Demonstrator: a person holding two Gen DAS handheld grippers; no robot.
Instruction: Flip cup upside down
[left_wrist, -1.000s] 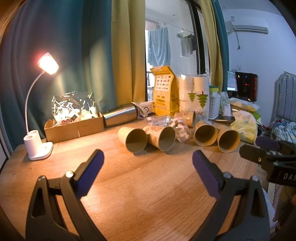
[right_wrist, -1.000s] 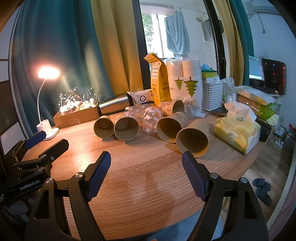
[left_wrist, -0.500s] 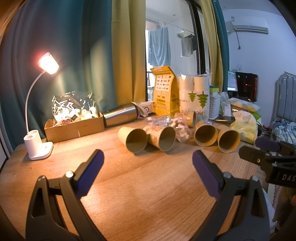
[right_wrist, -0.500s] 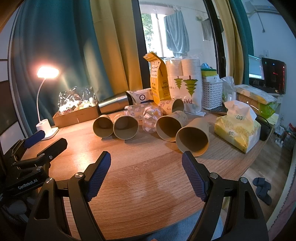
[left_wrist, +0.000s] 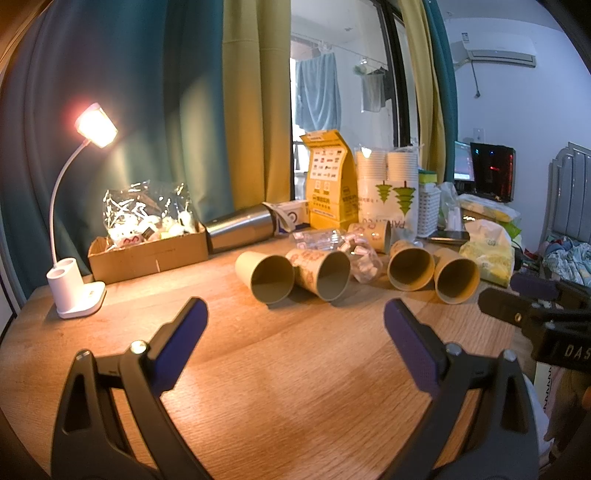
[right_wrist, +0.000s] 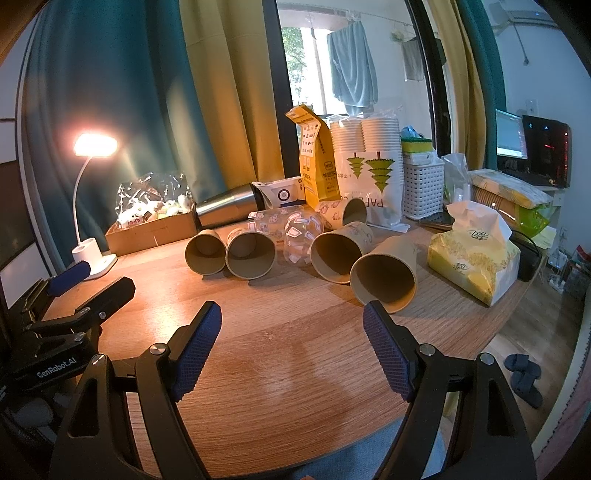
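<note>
From your left gripper (left_wrist: 295, 310), spread wide and holding nothing, four paper cups (left_wrist: 269, 277) lie on their sides across the table (left_wrist: 295, 369). From your right gripper (right_wrist: 291, 314), equally wide and unloaded, the nearest cup (right_wrist: 384, 275) lies just ahead, beside the tissue pack (right_wrist: 474, 258).

Ahead of the tongs: five paper cups (right_wrist: 384, 273) on their sides, two clear plastic cups (right_wrist: 301, 236), one lamp (right_wrist: 92, 206), one tissue pack (right_wrist: 476, 258).
</note>
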